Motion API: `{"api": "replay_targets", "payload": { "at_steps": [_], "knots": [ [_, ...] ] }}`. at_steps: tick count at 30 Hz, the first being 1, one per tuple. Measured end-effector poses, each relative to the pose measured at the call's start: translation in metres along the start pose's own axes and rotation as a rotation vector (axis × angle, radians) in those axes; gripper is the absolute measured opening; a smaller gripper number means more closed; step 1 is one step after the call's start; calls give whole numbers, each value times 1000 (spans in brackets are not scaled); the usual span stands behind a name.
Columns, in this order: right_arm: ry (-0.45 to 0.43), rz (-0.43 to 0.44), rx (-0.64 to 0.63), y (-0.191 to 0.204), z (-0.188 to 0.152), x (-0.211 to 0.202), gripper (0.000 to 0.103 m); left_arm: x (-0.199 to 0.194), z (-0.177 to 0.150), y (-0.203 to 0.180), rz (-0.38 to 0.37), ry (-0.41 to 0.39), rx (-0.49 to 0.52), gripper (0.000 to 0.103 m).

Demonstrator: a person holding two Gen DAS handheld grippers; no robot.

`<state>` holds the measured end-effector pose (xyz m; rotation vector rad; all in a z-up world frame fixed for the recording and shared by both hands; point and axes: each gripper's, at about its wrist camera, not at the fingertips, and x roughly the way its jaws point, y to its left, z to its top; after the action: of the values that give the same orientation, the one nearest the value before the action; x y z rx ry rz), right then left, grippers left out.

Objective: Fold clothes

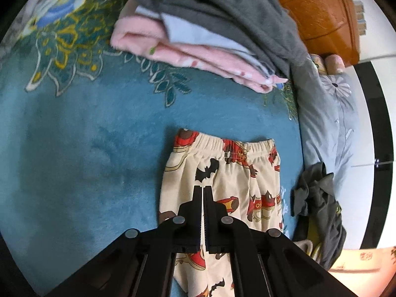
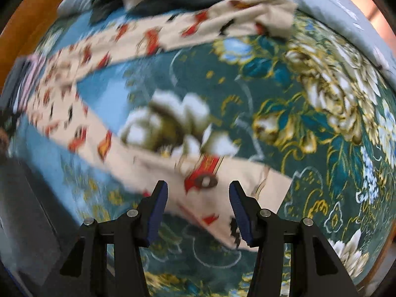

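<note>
Cream printed trousers (image 1: 222,173) are lying on the bed (image 1: 86,148); left tool (image 1: 203,190) is pinching shut below the waistband, apparently on cloth, right tool (image 2: 198,198) is hovering open, empty, over a leg, likely about to grip for folding

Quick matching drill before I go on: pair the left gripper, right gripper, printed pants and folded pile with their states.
1 left gripper
2 right gripper
3 printed pants
4 folded pile

A stacked beyond the waistband
B jaws apart above a pant leg
C spread flat on the blue blanket
D jaws shut, over the fabric near the waistband

Pairs: 1-D, 2-B, 3-C, 4-A
</note>
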<state>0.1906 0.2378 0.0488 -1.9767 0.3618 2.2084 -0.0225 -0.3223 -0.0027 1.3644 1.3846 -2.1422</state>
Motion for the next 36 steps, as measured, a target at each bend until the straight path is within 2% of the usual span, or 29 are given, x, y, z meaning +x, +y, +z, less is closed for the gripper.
{"api": "replay_targets", "payload": {
  "at_steps": [7, 12, 14, 15, 16, 17, 19, 22, 23, 26, 30, 33, 35, 36],
  "knots": [
    [42, 9, -112, 16, -28, 21, 53, -7, -1, 0, 14, -5, 6, 2],
    [68, -35, -199, 31, -33, 41, 51, -9, -2, 4, 25, -7, -12, 2],
    [74, -87, -211, 32, -33, 46, 24, -9, -2, 6, 30, -7, -26, 3],
    [85, -98, -206, 31, -32, 48, 3, -9, -2, 8, 32, -1, -40, 3],
    [96, -79, -185, 28, -30, 47, 3, -7, -2, 11, 30, 9, -56, 3],
    [113, -18, -160, 24, -27, 44, 3, -6, -1, 14, 26, 18, -73, 3],
    [116, 75, -212, 20, -18, 26, 2, -5, -1, 20, 19, 23, -105, 3],
    [-23, 183, -157, -2, 18, -23, 2, 1, -1, 22, 3, 38, -125, 3],
    [-82, 181, -109, -17, 38, -36, 2, 3, -2, 21, 8, 48, -118, 3],
    [-144, 96, -67, -35, 85, -37, 2, 8, -3, 14, 29, 55, -80, 3],
    [-115, 6, -40, -28, 125, -2, 2, 14, -3, 7, 61, 66, -43, 7],
    [-86, -23, -6, -34, 141, 14, 3, 21, -2, 7, 78, 87, -32, 12],
    [-70, -16, 8, -37, 150, 18, 12, 24, -1, 8, 90, 87, -36, 14],
    [-72, -9, 8, -39, 151, 16, 26, 24, -1, 8, 94, 77, -42, 15]
  ]
}}
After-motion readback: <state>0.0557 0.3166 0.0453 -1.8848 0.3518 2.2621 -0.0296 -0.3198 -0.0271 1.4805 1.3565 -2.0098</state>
